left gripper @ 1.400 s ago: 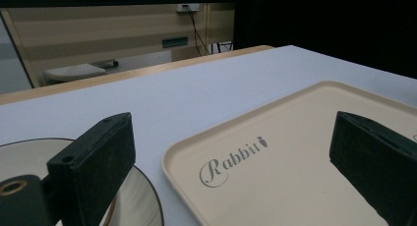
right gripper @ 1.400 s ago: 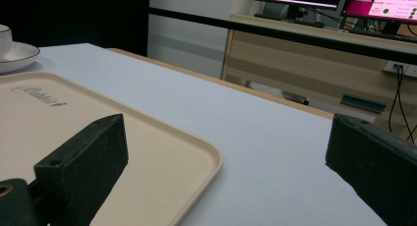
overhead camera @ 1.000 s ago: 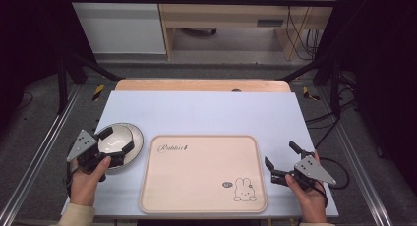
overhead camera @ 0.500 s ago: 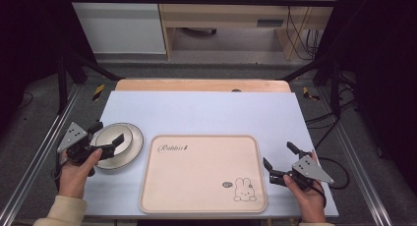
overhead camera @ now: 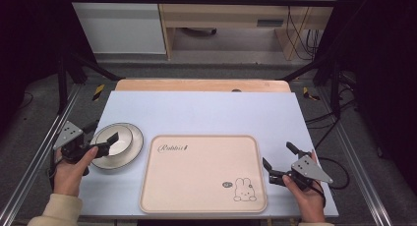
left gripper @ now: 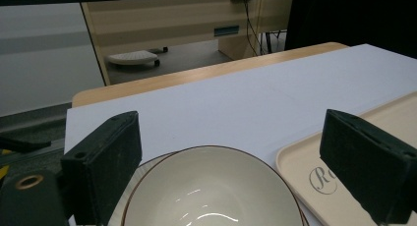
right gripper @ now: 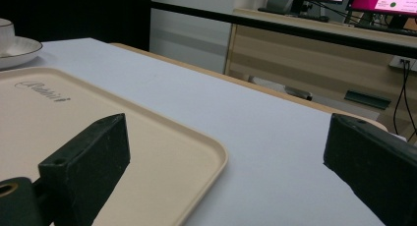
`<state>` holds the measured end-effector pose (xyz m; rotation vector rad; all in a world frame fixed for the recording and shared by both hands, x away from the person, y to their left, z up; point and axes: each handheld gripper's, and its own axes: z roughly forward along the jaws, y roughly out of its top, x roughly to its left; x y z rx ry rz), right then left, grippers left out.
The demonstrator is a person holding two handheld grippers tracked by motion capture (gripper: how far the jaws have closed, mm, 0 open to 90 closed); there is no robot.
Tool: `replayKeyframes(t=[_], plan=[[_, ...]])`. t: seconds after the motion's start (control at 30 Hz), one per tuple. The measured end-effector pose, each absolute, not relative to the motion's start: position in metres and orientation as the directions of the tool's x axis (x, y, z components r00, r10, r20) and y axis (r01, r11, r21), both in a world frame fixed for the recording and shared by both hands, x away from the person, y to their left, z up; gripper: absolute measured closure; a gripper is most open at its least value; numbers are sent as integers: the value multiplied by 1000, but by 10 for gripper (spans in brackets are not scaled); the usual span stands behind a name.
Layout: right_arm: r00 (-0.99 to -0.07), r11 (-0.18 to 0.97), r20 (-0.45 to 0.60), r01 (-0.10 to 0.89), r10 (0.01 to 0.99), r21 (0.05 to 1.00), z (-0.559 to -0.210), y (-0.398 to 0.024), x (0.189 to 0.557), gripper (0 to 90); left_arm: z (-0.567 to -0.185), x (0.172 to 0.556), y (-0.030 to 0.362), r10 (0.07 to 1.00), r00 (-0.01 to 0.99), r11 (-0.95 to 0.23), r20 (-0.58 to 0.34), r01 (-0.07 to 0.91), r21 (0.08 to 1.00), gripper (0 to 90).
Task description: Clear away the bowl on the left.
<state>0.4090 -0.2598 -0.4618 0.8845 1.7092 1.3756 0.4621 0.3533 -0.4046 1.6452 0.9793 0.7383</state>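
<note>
Left gripper (overhead camera: 101, 137) sits at the near-left of the table (overhead camera: 206, 108), jaws spread wide and gripping nothing; they've just been closing a touch, w/ the bowl's near rim between them but not pinched. Bowl (overhead camera: 114, 140) rests on its saucer (overhead camera: 132, 151), just left of the cream rabbit tray (overhead camera: 201, 174) (the left gripper view looks straight down into the bowl's glossy inside). Right gripper (overhead camera: 279, 163) waits at the near-right, just off the tray's right edge, jaws also wide apart, empty.

Step in hand, I'd judge: lining up on the bowl for a pickup, prob. to shift it onto the tray. Next move calls for easing fwd so one pad goes inside the rim and one outside, then squeezing on the thin wall.

Around: far side of the table is bare, wooden strip along the far edge. Saucer under the bowl may slide or lift w/ it; tray lip lies close on the right.
</note>
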Motion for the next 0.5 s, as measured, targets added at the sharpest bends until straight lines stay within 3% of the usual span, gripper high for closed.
replayKeyframes(t=[0.5], plan=[[-473, 175, -131, 52, 871, 983, -461, -260, 409, 37, -409, 477, 371, 913, 407, -150, 3, 330, 932, 151]])
